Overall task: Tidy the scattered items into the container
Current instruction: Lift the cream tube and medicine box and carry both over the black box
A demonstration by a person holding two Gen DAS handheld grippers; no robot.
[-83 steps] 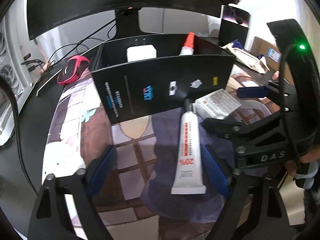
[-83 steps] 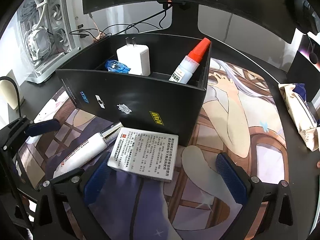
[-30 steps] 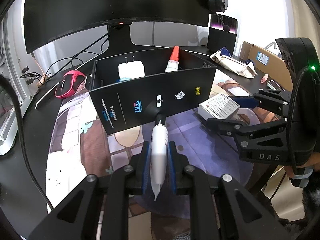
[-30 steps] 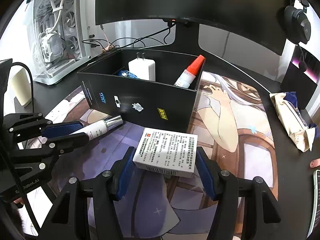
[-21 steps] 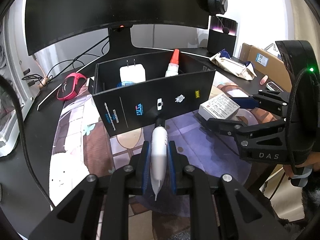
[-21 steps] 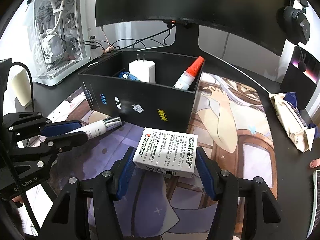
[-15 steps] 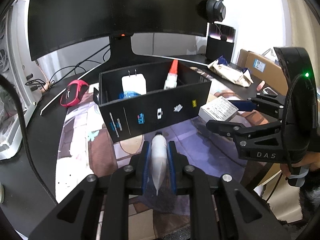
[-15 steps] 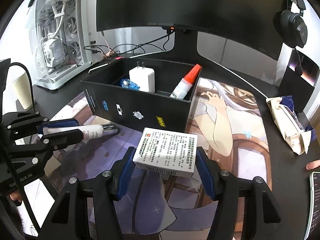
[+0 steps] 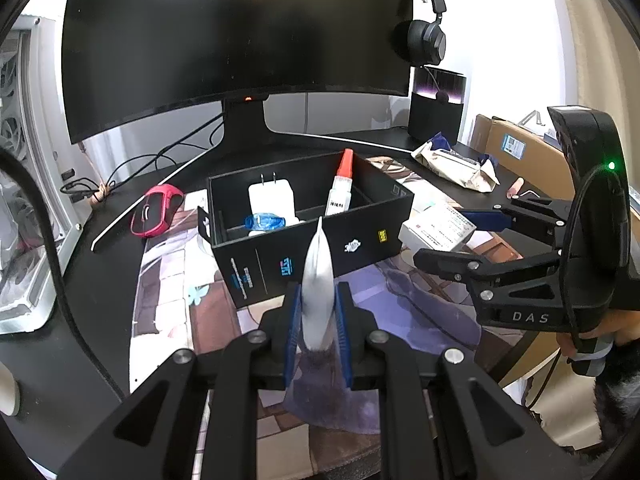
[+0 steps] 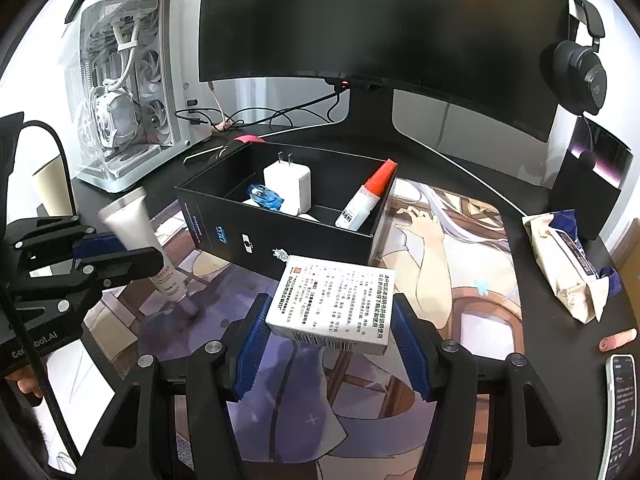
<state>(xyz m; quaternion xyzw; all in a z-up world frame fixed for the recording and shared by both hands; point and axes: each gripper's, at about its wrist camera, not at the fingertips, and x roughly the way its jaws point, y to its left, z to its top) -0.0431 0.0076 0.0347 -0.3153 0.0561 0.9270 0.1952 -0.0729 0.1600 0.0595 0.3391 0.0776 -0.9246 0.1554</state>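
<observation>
My left gripper is shut on a white ointment tube, held upright with its flat crimped end up, in front of the black box. From the right wrist view the tube hangs cap down above the mat. My right gripper is shut on a white printed carton, lifted just in front of the box. The carton also shows in the left wrist view. The box holds a white charger, a glue bottle with a red cap and a blue wrapped item.
A big monitor stands behind the box. A pink mouse lies left of it and a white PC case stands at the far left. A crumpled packet and a phone lie to the right. A printed desk mat covers the desk.
Both grippers closed on their items and lifted them off the mat. The tube has tipped from lying flat to upright. Both grippers have pulled back and risen from the box.
</observation>
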